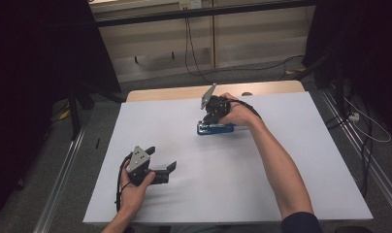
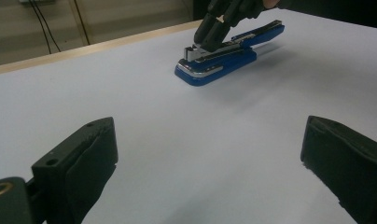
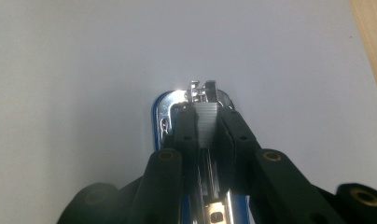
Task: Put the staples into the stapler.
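The right gripper (image 3: 206,126) pinches a row of staples (image 3: 207,122) inside the open blue stapler (image 2: 219,58). The left gripper (image 2: 210,154) is wide open, holding nothing.

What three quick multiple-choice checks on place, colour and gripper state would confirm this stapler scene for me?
1. Where does the stapler lie?
A. far half of the white table
B. near left corner
C. on the floor

2. What colour is the stapler's base?
A. red
B. blue
C. green

3. How does the left gripper stand?
A. shut on the stapler
B. shut on nothing
C. open, with nothing between its jaws

Key: 1 A, the high view shows it beyond mid-table, under the right gripper; 2 B, blue base; 3 C, jaws wide apart over bare table.
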Demonstrator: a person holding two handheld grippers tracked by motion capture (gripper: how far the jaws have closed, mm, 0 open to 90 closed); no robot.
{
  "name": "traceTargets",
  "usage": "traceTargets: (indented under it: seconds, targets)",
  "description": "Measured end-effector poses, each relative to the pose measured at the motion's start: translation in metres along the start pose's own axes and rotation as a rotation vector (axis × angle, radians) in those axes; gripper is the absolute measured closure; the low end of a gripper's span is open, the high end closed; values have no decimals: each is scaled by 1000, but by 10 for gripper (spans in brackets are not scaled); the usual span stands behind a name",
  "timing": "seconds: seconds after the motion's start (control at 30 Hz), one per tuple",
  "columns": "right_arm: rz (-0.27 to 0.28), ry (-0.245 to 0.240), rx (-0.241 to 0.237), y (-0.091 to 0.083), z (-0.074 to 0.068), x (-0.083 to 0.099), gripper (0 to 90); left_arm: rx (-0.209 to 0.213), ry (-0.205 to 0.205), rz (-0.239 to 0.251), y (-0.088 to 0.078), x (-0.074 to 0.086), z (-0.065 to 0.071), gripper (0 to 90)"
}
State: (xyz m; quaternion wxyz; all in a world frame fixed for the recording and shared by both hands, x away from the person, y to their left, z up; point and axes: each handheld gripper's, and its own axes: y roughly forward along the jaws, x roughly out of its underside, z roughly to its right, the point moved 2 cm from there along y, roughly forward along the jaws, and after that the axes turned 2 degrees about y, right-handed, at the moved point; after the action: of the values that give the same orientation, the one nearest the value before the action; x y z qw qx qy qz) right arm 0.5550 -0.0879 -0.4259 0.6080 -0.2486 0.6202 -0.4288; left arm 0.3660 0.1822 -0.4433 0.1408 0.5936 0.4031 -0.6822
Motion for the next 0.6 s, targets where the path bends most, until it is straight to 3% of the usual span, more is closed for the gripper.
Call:
traceTargets:
  seconds: [0.23, 0.6]
  targets:
    - [0, 33, 9, 0, 0, 0, 775, 5, 2, 0, 1, 0, 1, 40]
    - [10, 34, 8, 1, 1, 1, 752, 5, 2, 1, 0, 0, 1, 40]
